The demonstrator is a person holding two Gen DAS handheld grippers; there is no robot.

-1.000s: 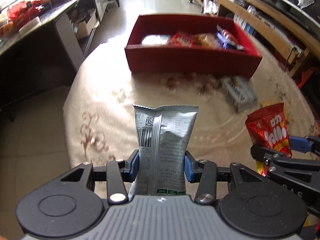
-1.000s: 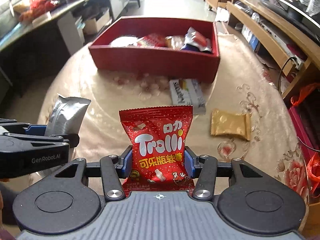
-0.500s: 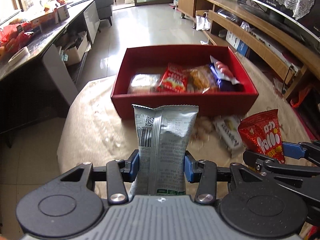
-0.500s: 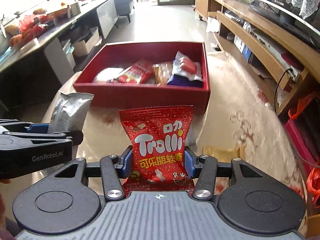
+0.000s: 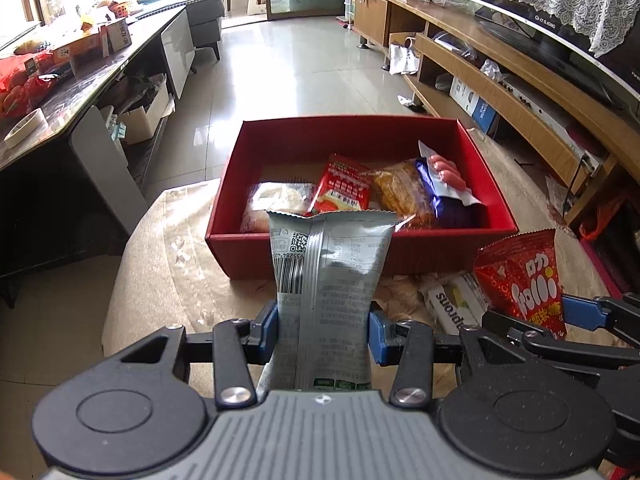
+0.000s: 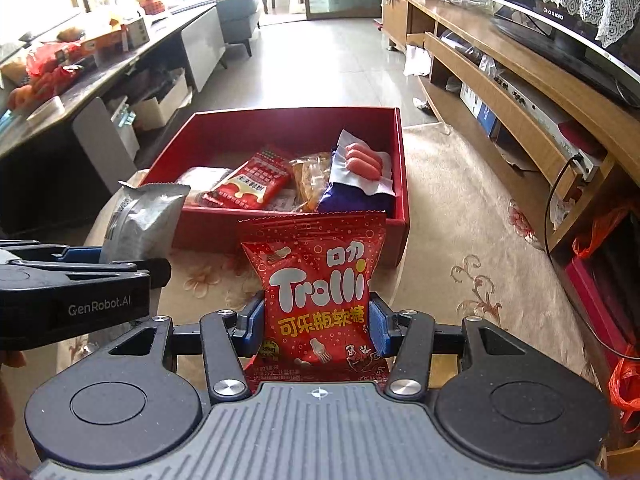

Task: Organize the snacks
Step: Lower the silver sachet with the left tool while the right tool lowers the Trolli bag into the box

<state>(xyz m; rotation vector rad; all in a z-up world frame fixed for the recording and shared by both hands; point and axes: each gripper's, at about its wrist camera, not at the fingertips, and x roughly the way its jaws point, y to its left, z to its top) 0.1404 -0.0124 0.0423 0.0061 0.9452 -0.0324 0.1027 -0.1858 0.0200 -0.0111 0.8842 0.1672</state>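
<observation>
My left gripper [image 5: 322, 330] is shut on a grey snack packet [image 5: 326, 280], held upright above the table in front of the red box [image 5: 296, 254]. My right gripper [image 6: 316, 326] is shut on a red Trolli gummy bag [image 6: 316, 280], also upright, just short of the box's near wall [image 6: 208, 232]. The box holds several snack packs, among them a red packet [image 6: 250, 182] and a sausage pack [image 6: 362, 162]. The grey packet also shows in the right wrist view [image 6: 140, 216], and the Trolli bag in the left wrist view [image 5: 524, 276].
A white snack pack [image 5: 452, 300] lies on the beige patterned tablecloth [image 6: 460, 240] near the box's front right corner. A dark cluttered desk [image 5: 60, 80] stands at the left, a wooden TV cabinet [image 6: 520, 92] at the right, tiled floor beyond.
Both grippers have risen and tilted up with their packets still held; the box's inside now shows from above and sits lower in both views.
</observation>
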